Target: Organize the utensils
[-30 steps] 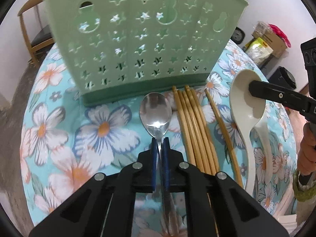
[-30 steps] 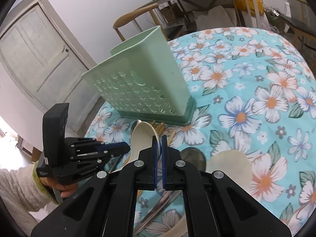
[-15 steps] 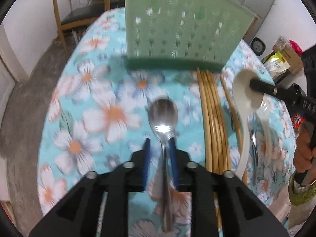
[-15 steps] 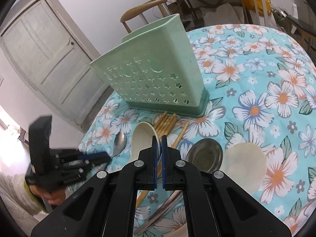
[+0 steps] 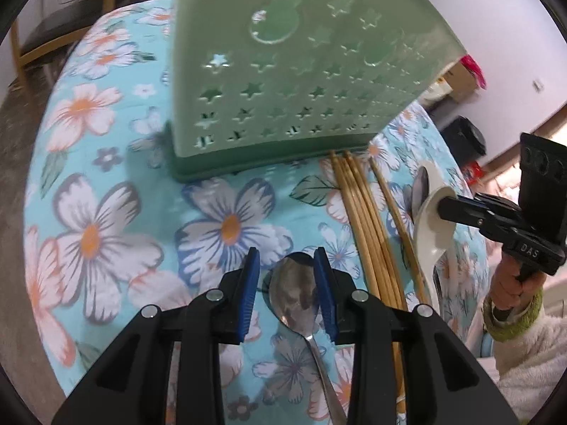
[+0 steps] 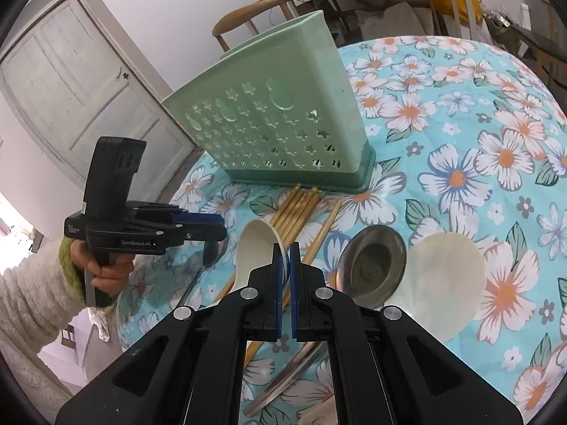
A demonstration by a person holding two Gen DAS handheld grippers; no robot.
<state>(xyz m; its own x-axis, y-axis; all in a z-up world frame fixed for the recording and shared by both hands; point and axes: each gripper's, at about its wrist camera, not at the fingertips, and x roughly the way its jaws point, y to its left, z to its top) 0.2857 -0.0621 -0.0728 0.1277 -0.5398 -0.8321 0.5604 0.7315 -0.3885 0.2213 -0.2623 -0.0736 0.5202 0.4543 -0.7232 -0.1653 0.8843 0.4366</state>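
Your left gripper (image 5: 287,287) has just been opening around the steel spoon (image 5: 296,295) on the tablecloth, pads clear. Your right gripper (image 6: 286,248) pinches the white ladle (image 6: 257,248). Chopsticks (image 5: 365,226) remain outside the green holder (image 5: 283,81); nothing visibly sorted.

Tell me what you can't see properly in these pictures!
- Inside of the green holder: both views show only its outer walls.
- Metal spoon handle end: left view, hidden under the left gripper.
- White spoon handle: right view, covered by the right gripper, so whether its shut jaws pinch the rim is unclear.
- Chopsticks near ends: left view, hidden behind the gripper body.
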